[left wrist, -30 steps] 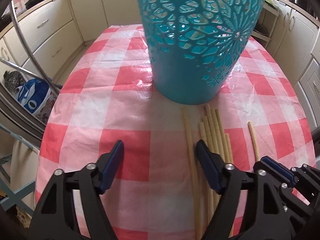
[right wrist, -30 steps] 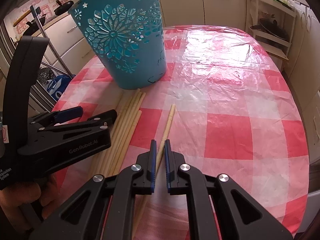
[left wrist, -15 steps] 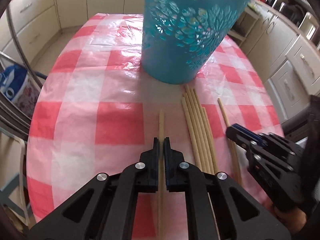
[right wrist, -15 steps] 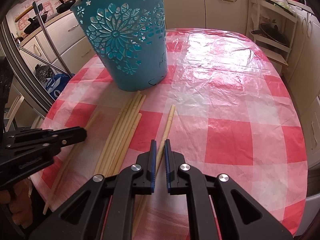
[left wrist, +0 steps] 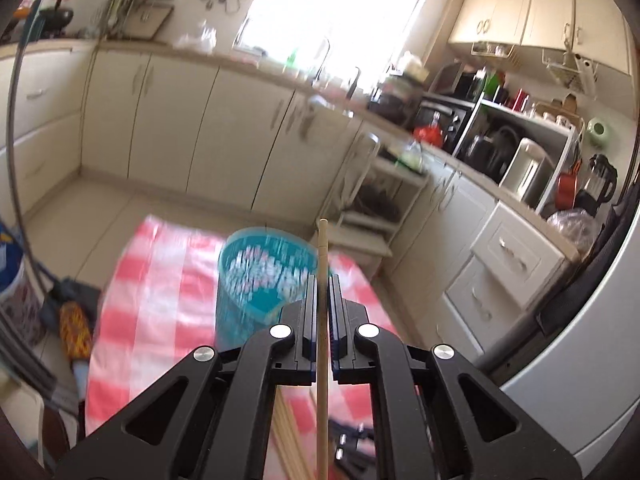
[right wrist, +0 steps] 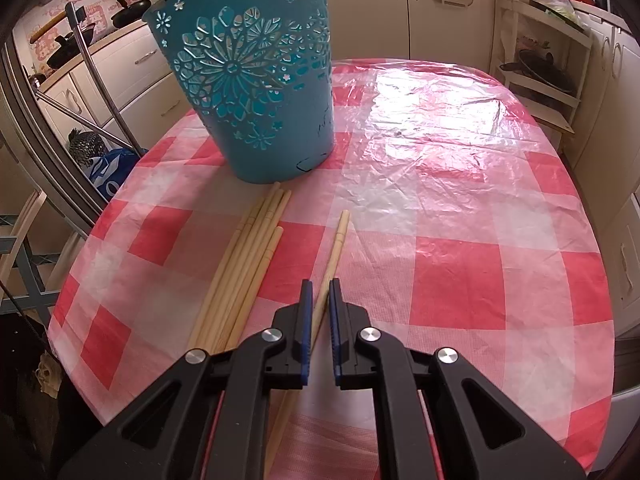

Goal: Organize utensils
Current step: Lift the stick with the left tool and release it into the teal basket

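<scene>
While my left gripper (left wrist: 321,312) is clamping a single chopstick (left wrist: 322,264) between its fingers, I am holding it high in the air, its tip poking out past the jaws and above the blurred teal basket (left wrist: 256,280) on the checked tablecloth (left wrist: 152,288) below. My right gripper (right wrist: 319,308) is hovering low over the table with its jaws nearly together around a lone chopstick (right wrist: 338,240) that is lying on the cloth — I cannot tell whether the pads are actually pinching it. Just to the left of that stick, a bundle of chopsticks (right wrist: 252,256) is lying side by side, its far ends reaching almost to the foot of the basket (right wrist: 256,76), which is standing upright at the table's far left — lone stick and bundle near but apart.
</scene>
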A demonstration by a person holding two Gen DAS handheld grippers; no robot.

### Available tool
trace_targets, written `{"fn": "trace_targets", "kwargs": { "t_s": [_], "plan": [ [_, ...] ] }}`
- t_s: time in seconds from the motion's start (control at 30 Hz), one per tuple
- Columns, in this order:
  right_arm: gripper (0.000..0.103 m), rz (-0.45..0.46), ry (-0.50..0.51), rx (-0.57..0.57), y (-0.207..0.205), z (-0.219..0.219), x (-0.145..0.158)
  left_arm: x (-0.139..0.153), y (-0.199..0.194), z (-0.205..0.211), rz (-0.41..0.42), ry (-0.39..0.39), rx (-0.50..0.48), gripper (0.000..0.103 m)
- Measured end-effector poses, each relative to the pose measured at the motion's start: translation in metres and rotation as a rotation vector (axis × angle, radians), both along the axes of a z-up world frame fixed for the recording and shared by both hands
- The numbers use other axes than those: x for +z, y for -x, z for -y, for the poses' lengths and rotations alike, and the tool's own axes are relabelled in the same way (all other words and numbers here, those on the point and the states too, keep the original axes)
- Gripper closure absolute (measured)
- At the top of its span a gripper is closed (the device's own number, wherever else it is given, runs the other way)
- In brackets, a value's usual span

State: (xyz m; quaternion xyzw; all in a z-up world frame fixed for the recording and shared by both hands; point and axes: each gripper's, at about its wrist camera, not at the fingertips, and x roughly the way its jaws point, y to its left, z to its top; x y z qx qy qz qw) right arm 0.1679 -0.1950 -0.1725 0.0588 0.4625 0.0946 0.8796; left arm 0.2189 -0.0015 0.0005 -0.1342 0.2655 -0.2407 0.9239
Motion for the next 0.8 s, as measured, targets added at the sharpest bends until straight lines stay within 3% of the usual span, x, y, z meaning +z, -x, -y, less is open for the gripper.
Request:
{"fn": "trace_targets", "kwargs": {
  "t_s": [0.17,0.37,0.53,0.8],
  "plan": [
    [0.094,0.000,-0.008,0.000,0.000,0.000,0.000,0.024,-0.043,0.014,0.083,0.006,0.108,0.098],
    [0.094,0.003,-0.010,0.006,0.000,0.000,0.000,0.026,-0.088,0.028,0.164,0.003,0.255,0.098],
    [0.094,0.008,0.000,0.010,-0.002,-0.002,0.000,0.002,-0.117,0.032,0.136,-0.036,0.339,0.098],
    [0.093,0.005,-0.005,0.010,-0.003,-0.002,0.000,-0.033,-0.113,0.030,0.092,-0.094,0.334,0.098]
  ]
}}
